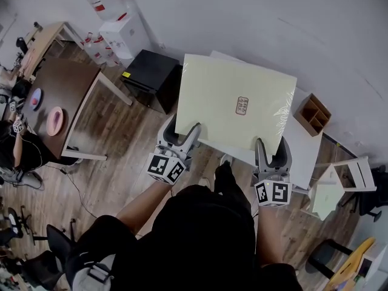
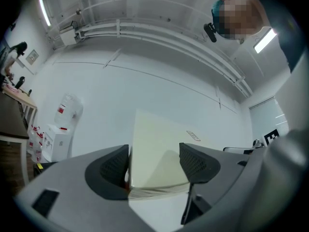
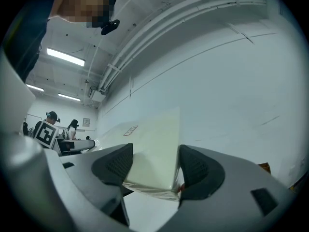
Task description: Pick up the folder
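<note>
A large pale yellow folder with a small label at its middle is held up, tilted, above the white table. My left gripper is shut on its near left corner, and my right gripper is shut on its near right corner. In the left gripper view the folder stands between the two jaws of the left gripper, pressed against the left jaw. In the right gripper view the folder fills the gap of the right gripper. The table under the folder is mostly hidden.
A wooden compartment box sits at the table's right end. A black cabinet stands left of the table, a water dispenser behind it. A brown table is at the left, a white chair at the right.
</note>
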The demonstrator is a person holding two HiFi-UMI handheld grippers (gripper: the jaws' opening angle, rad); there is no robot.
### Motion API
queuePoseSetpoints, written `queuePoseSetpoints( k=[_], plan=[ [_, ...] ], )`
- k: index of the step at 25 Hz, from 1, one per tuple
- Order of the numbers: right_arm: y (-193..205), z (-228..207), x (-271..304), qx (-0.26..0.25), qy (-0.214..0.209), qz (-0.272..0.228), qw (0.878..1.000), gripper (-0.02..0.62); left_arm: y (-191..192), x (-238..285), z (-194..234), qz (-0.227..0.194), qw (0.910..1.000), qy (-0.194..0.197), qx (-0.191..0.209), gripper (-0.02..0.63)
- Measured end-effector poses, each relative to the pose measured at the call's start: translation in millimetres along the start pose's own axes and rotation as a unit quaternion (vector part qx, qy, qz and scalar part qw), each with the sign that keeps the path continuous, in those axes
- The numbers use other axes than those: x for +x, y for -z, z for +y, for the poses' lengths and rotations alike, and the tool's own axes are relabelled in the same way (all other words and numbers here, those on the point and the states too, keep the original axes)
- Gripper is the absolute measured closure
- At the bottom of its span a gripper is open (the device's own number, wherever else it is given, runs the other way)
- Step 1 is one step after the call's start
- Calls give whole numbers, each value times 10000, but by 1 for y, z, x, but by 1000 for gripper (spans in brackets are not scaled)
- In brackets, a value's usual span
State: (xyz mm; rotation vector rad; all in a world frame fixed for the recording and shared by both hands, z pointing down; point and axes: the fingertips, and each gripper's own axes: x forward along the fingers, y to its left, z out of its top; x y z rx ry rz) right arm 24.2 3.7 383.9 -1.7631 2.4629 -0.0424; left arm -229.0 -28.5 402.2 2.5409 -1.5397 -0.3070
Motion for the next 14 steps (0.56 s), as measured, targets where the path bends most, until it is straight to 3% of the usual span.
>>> queuePoseSetpoints(
  k=[14],
  plan=[
    [16,14,5,-69,29,154,9999,282,16,-7,18,153,9997,-21,-167,268]
  ],
)
